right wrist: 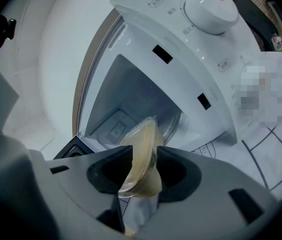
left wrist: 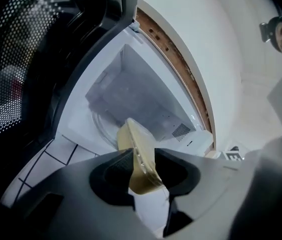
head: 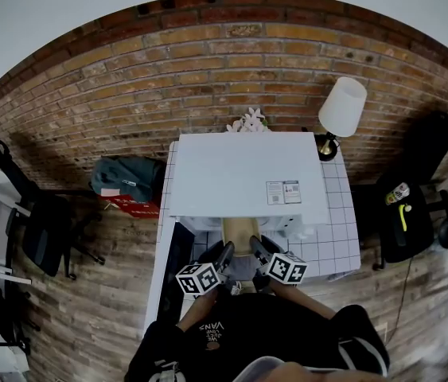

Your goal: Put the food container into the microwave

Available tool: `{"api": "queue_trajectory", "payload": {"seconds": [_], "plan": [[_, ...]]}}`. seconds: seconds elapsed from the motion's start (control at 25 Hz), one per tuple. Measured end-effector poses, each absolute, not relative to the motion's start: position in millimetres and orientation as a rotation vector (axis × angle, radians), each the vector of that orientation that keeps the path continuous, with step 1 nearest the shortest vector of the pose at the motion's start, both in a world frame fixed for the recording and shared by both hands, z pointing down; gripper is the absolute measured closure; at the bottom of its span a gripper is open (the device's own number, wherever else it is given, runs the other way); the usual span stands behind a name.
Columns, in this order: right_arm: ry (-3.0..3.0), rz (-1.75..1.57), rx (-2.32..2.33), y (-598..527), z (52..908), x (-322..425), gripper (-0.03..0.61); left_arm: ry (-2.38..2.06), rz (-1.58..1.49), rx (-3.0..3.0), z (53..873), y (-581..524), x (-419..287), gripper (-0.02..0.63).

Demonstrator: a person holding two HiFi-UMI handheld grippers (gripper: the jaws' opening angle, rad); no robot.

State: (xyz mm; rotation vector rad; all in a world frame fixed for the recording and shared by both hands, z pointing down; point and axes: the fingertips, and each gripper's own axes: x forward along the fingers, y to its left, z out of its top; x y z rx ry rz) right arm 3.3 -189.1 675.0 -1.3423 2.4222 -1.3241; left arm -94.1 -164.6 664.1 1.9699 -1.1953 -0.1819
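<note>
A tan, lidded food container hangs level between my two grippers, just in front of the open white microwave. My left gripper is shut on its left rim, and my right gripper is shut on its right rim. In the left gripper view the container sits edge-on in the left gripper, with the microwave's lit cavity ahead and its glass turntable below. In the right gripper view the container is pinched in the right gripper, facing the same cavity.
The dark microwave door stands swung open at the left. The control panel with a round knob is at the right. The microwave stands on a white tiled table. A lamp, black chairs and a grey bag surround it.
</note>
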Motion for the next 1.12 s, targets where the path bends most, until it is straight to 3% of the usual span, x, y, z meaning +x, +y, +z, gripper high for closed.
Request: {"api": "queue_trajectory", "payload": {"seconds": [0.8, 1.12], "plan": [[2.389, -1.3, -1.396, -226, 675, 2, 0.434, -1.194, -0.185, 1.997, 665, -212, -94, 0.475], [2.401, -1.303, -1.384, -226, 674, -1, 0.373, -1.196, -0.179, 1.996, 666, -212, -93, 0.464]]}}
